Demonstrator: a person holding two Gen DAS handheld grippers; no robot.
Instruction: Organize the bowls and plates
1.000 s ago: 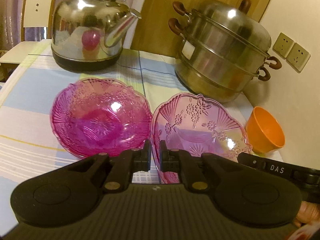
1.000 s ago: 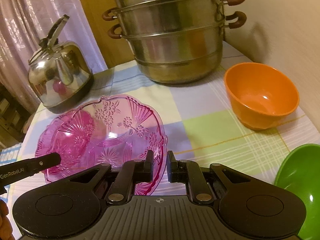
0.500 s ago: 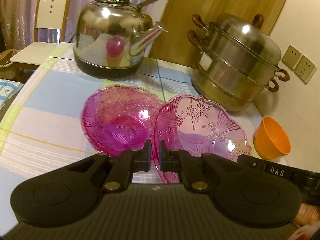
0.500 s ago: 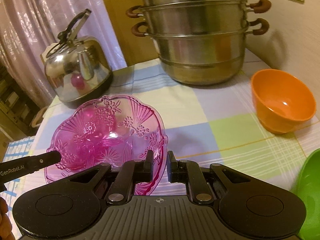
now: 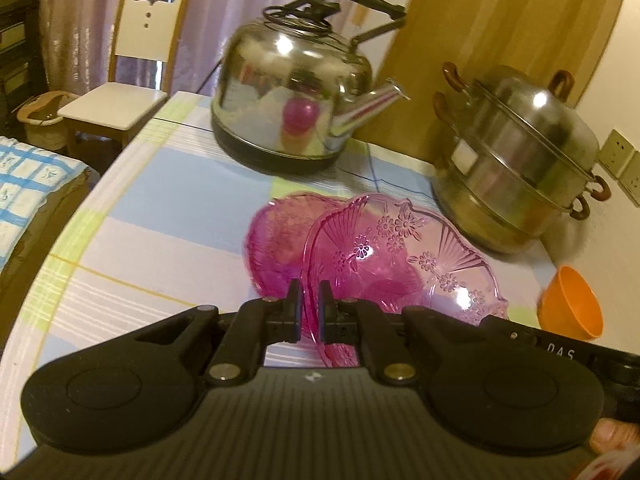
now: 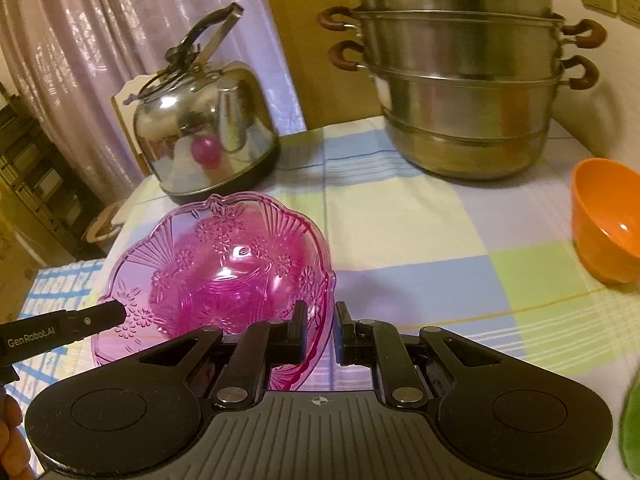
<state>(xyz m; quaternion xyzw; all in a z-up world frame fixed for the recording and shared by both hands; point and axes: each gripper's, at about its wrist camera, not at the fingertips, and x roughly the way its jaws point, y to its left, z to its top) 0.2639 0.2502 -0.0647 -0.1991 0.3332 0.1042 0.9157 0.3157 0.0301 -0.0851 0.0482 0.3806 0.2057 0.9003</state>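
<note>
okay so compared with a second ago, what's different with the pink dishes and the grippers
Both grippers, the left gripper and the right gripper, stay clamped on the rim of the flowered pink plate and have carried it sideways toward the darker pink bowl, which it now largely overlaps. The kettle, steamer pot and orange bowl stayed put.

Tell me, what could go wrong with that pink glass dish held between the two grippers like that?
The flowered pink dish is pinched only at its thin rim by the left gripper and the right gripper, so it might slip or tilt if the two drift apart. It overlaps the darker pink bowl on the table; lowered off-centre, the two could knock together or chip. The kettle and steamer pot stand close behind, so a far swing could hit them.
</note>
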